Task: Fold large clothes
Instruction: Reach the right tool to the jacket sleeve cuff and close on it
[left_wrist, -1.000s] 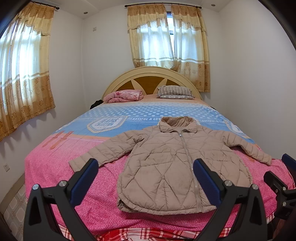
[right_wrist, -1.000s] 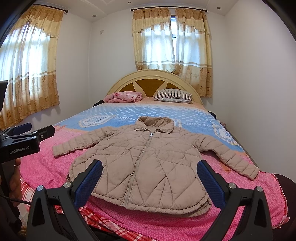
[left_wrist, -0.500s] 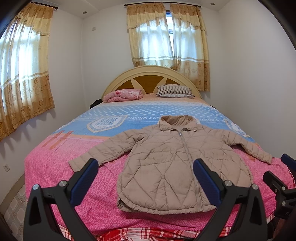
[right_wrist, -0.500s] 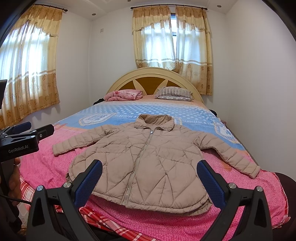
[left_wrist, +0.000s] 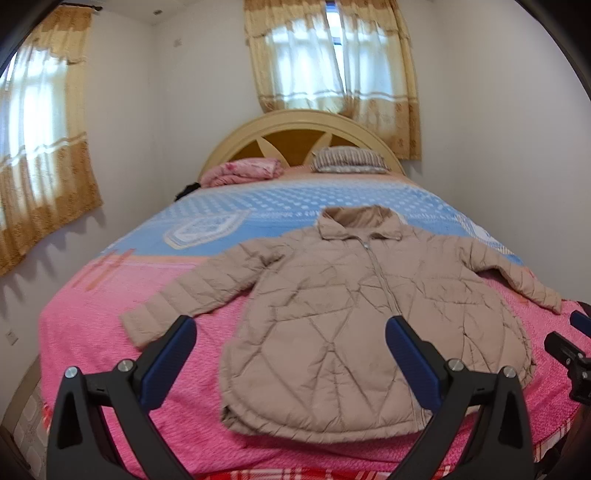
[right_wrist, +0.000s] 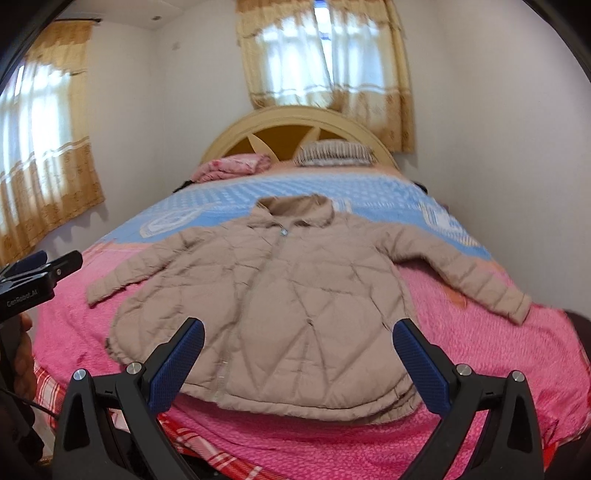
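A beige quilted jacket (left_wrist: 354, 314) lies flat, zipped, front up on the bed, sleeves spread to both sides; it also shows in the right wrist view (right_wrist: 280, 306). My left gripper (left_wrist: 291, 354) is open and empty, above the bed's foot, facing the jacket's lower left hem. My right gripper (right_wrist: 299, 354) is open and empty, facing the jacket's lower hem. The left gripper's body shows at the left edge of the right wrist view (right_wrist: 33, 280); the right gripper shows at the right edge of the left wrist view (left_wrist: 569, 354).
The bed (left_wrist: 96, 332) has a pink and blue cover. A folded pink blanket (left_wrist: 240, 171) and a striped pillow (left_wrist: 347, 158) lie by the curved headboard (left_wrist: 295, 125). White walls stand close on both sides. Curtained windows are behind and to the left.
Both grippers have moved forward and tilted down toward the jacket, which now looks larger and lower in both views. The jacket has not moved.
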